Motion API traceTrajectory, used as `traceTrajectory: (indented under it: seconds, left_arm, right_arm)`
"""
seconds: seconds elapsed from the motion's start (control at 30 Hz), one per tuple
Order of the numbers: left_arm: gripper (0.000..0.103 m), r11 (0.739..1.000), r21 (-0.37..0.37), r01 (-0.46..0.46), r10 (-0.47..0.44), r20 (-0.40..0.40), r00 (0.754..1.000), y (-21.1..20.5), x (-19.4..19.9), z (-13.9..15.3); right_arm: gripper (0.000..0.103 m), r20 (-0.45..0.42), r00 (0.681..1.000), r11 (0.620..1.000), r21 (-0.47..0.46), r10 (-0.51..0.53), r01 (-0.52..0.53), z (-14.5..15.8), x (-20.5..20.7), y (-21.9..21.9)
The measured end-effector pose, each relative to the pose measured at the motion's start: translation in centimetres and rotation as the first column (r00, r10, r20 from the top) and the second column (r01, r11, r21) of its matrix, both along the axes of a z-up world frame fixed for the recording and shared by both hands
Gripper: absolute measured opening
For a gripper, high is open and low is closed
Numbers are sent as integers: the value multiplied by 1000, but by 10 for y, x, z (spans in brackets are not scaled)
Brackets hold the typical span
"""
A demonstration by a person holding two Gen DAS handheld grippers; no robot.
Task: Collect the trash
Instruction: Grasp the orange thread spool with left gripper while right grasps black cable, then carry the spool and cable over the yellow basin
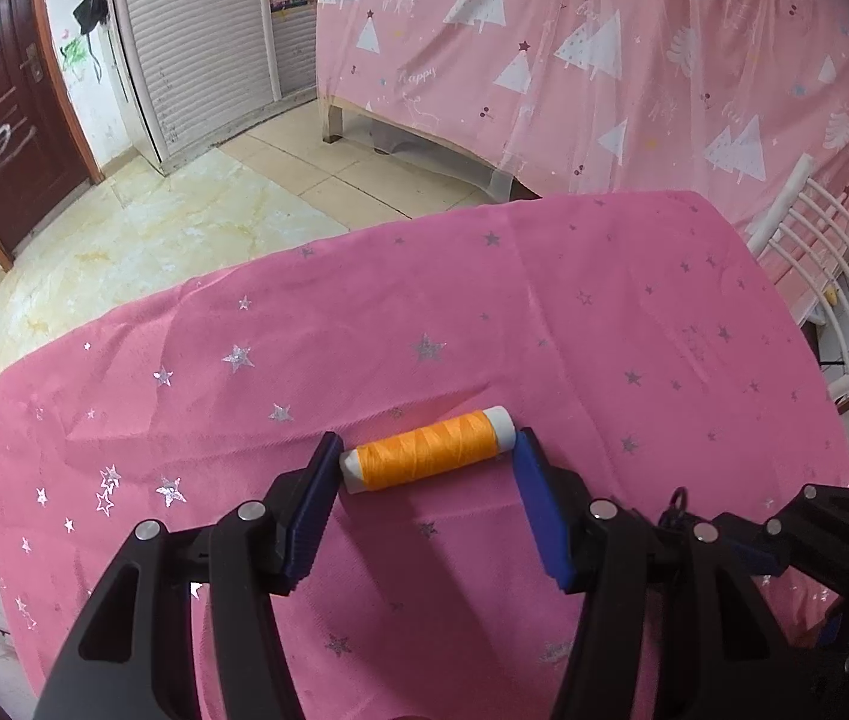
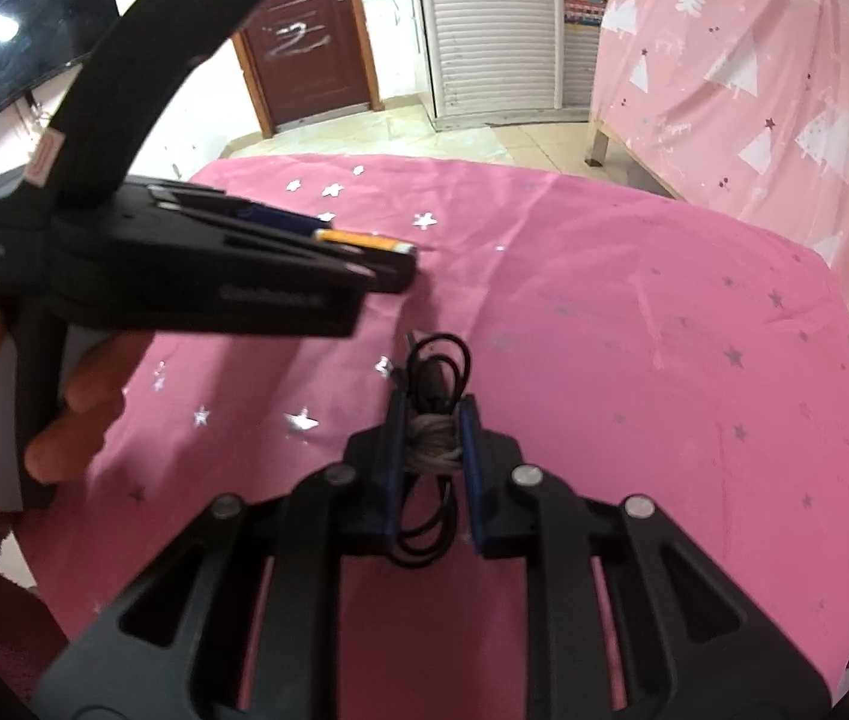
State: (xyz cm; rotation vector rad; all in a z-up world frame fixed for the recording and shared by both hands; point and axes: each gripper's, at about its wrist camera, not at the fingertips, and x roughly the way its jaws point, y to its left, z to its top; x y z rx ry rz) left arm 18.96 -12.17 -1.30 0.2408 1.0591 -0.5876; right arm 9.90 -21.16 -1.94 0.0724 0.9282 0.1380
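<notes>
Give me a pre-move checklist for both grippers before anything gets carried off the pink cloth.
1. Left gripper jaws on the orange thread spool, one pad at each end: ok.
2. Spool lifted off the pink cloth: cannot tell.
3. Right gripper jaws shut on the bundled black cable: ok.
4. Cable held whole: not ok, loose loops stick out above and below the pads and could snag.
5. Room between the two grippers: not ok, they are close together, so move one at a time.
6. Trash container in view: not ok, none is visible in either view.
</notes>
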Motion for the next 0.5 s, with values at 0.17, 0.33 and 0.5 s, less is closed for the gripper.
traceTrajectory:
  seconds: [0.17,0.33,0.5]
  left_arm:
    - [52,999,-43,-17,14,-68,998,6,7,1]
    - [52,998,-49,-34,29,-96,995,9,9,0]
    - [52,998,-57,-40,34,-92,995,7,6,6]
  right_arm:
    - [16,13,1000,1000,13,-25,24,2,-3,-11]
    - [16,23,999,998,38,-46,45,2,-1,-19]
    - [16,37,997,996,60,-66,64,5,-8,-31]
